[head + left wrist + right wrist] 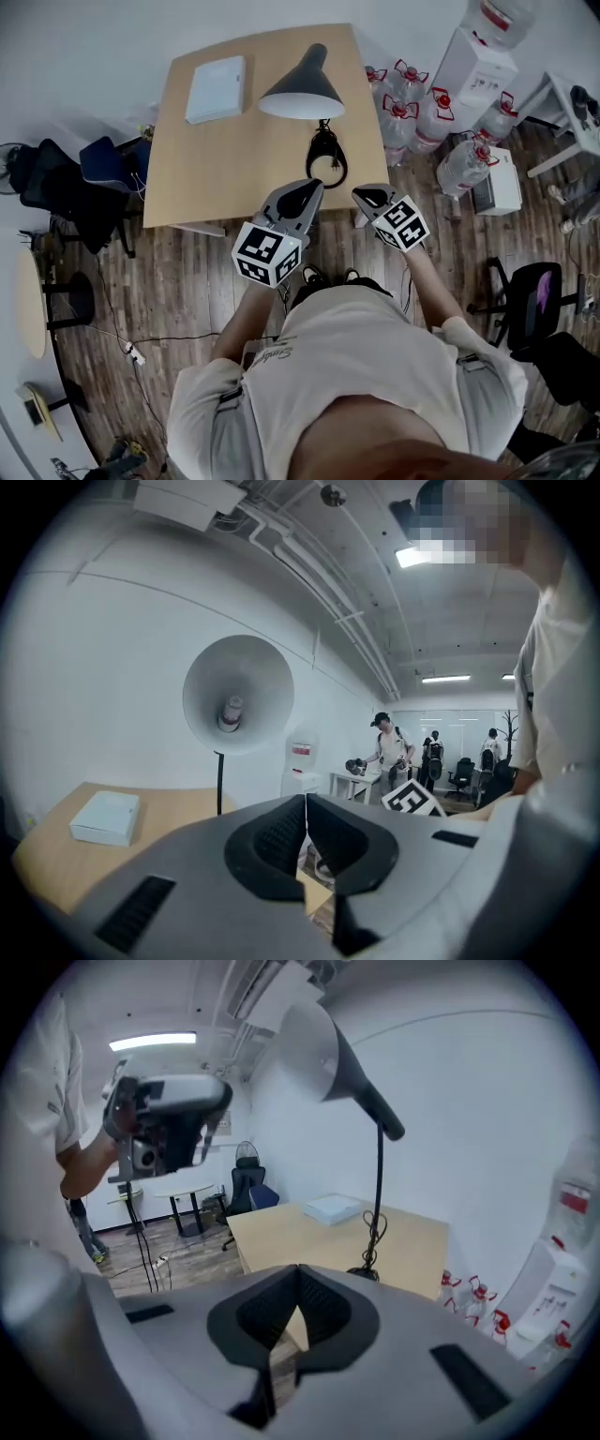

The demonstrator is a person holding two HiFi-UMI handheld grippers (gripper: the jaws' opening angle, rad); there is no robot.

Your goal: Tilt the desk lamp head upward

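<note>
Wooden desk (pixel 234 173) carries desk lamp (pixel 302 89), white box (pixel 217 89), coiled cord (pixel 326 155); water bottles (pixel 412 111) beside.

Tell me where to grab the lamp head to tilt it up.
I'd pinch the lamp head by its thin lower rim, one jaw inside, one outside, coming from the near edge of the table: the open cone faces this way, its neck behind.

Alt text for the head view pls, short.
A person holds the left hand-held gripper and right hand-held gripper, both shut and empty, at the near edge of a wooden desk bearing a dark desk lamp and a white box.
</note>
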